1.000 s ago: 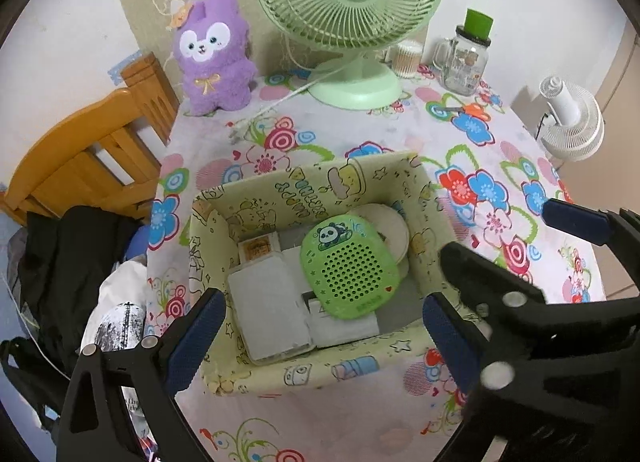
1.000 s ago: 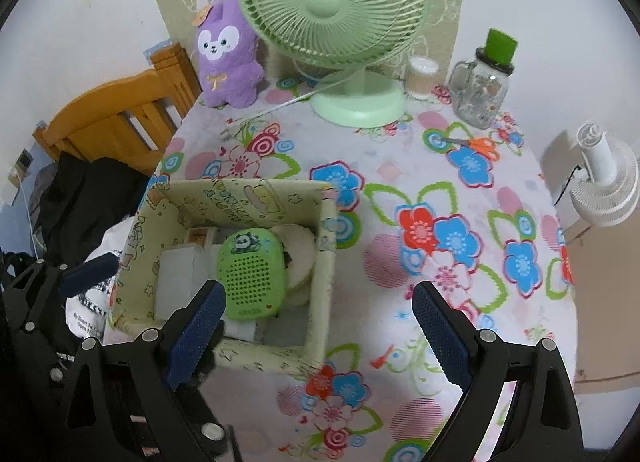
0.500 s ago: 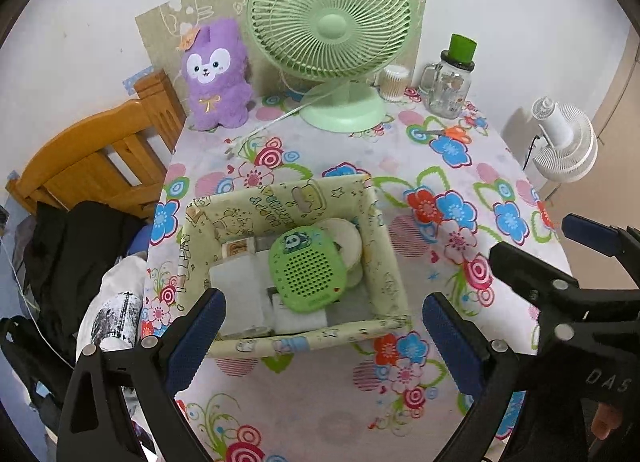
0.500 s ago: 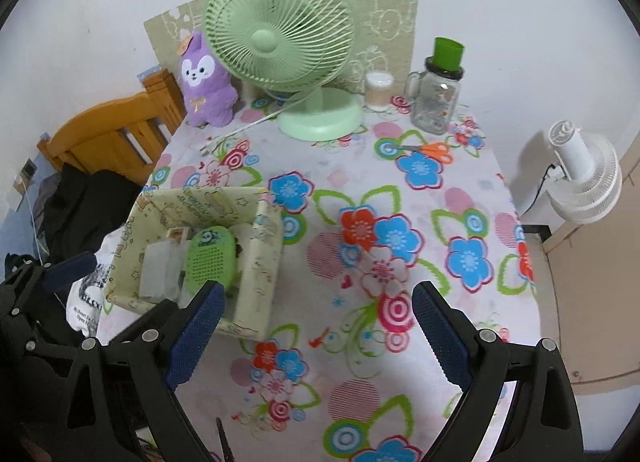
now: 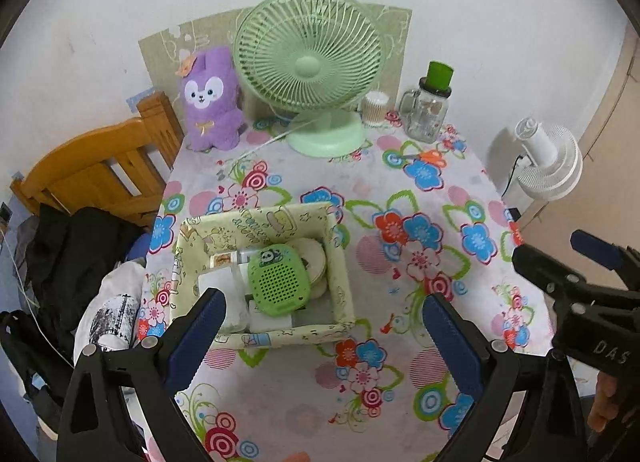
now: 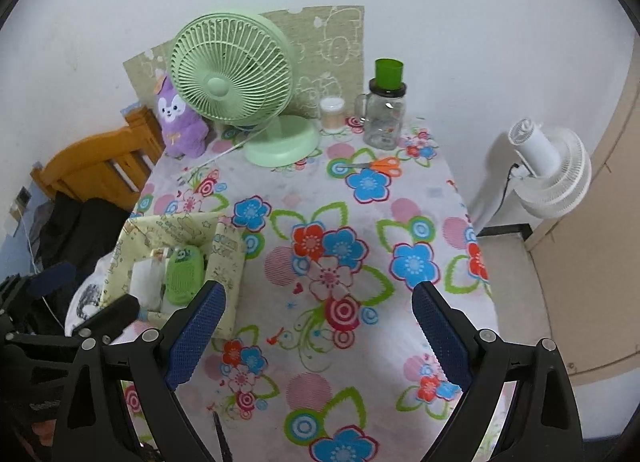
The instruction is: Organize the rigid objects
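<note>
A pale yellow fabric box [image 5: 338, 258] [image 6: 228, 262] stands on the flowered tablecloth at the table's left side. Inside lie a green perforated speaker [image 5: 278, 280] [image 6: 184, 274], white boxes [image 5: 218, 286], a small bottle and a round cream case [image 5: 314, 262]. My left gripper [image 5: 322, 310] hangs open above the box's near wall, nothing between its blue pads. My right gripper [image 6: 318, 300] is open too, empty, over the bare cloth to the right of the box. It also shows at the right edge of the left wrist view [image 5: 576, 262].
A green desk fan [image 5: 310, 74] [image 6: 232, 70], a purple plush [image 5: 210, 96], a cotton-swab jar [image 6: 332, 114], a green-lidded glass mug [image 6: 384, 110] and orange scissors [image 6: 380, 164] line the back. A wooden chair [image 5: 100, 170] with dark clothes stands left, a white fan [image 6: 548, 166] right.
Both grippers have pulled back and risen from the box, so more of the table shows. The box and its contents stay put. Both jaws remain wide.
</note>
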